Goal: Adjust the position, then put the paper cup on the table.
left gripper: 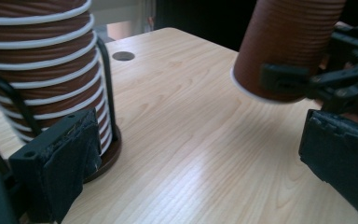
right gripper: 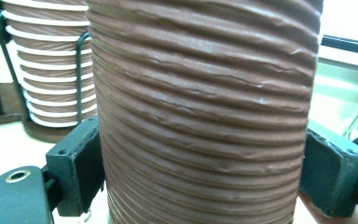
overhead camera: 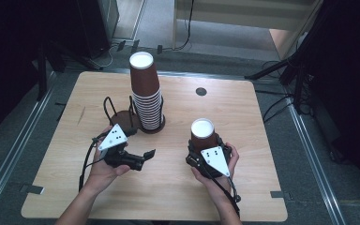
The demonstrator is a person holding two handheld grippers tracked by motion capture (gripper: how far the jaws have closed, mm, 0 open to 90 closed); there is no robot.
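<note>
We grip one upside-down brown ribbed paper cup (overhead camera: 202, 133) in our right gripper (overhead camera: 209, 152), apparently pulled from the stack of matching cups (overhead camera: 146, 96), left gripper (overhead camera: 138, 151) released; placement left.

One tall stack of cups (overhead camera: 146, 96), too many to count exactly, plus one single cup (overhead camera: 202, 133), two wire holders (overhead camera: 120, 115), one table (overhead camera: 168, 187), two grippers.
</note>
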